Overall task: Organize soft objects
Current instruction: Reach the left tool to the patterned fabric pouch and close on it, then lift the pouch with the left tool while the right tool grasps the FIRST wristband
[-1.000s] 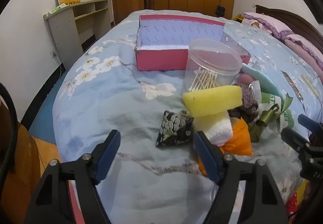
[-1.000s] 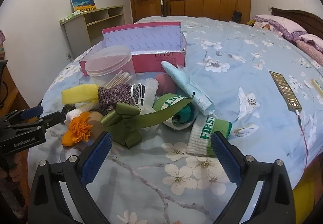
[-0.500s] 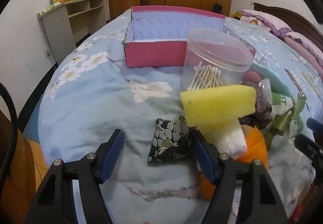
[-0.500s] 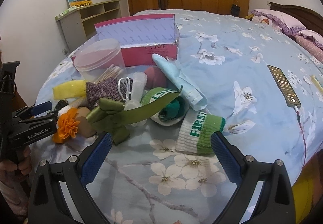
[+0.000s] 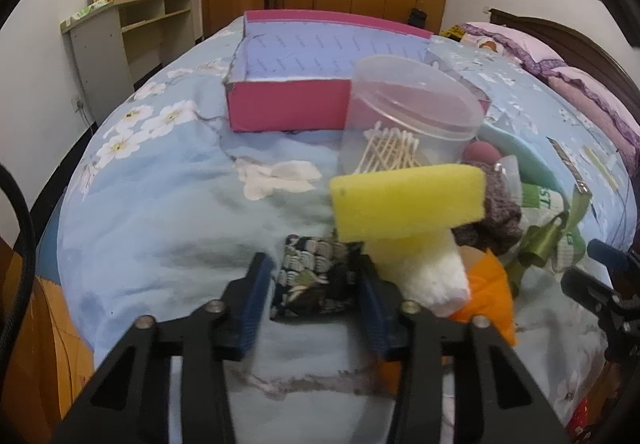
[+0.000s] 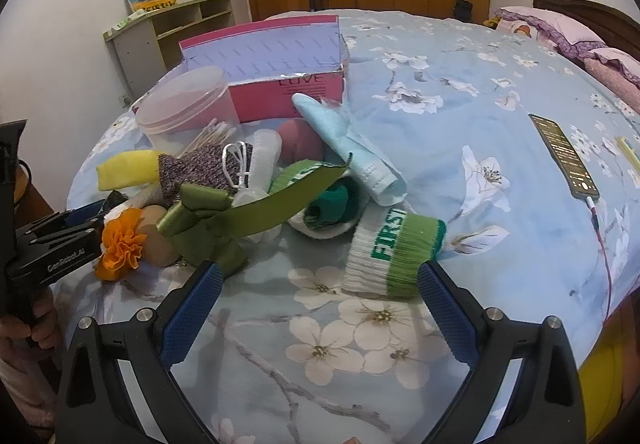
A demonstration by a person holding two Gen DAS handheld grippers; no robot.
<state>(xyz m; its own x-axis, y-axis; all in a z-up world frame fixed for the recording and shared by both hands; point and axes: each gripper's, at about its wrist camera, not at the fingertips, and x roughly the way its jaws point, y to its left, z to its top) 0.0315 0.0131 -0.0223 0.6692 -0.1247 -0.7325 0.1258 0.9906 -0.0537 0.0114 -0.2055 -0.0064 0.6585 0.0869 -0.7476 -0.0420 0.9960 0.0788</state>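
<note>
We are in the pick-up step: the left gripper (image 5: pixel 314 294) straddles the small dark patterned pouch (image 5: pixel 314 276) at the near left edge of the pile on the bed (image 5: pixel 152 204), its jaws closing with the pouch between them; motion blur hides whether the pads press it yet. The right gripper (image 6: pixel 320 310) hovers released, nothing between its fingers, just short of the green and white sock (image 6: pixel 394 252). Next, we judge, the pouch needs a firm pinch, then a lift clear of the yellow sponge (image 5: pixel 408 200) overhanging it, probably toward the pink box (image 5: pixel 288 110) farther off. The pouch's far edge is tucked under the sponge, and the box's floor is hidden.
</note>
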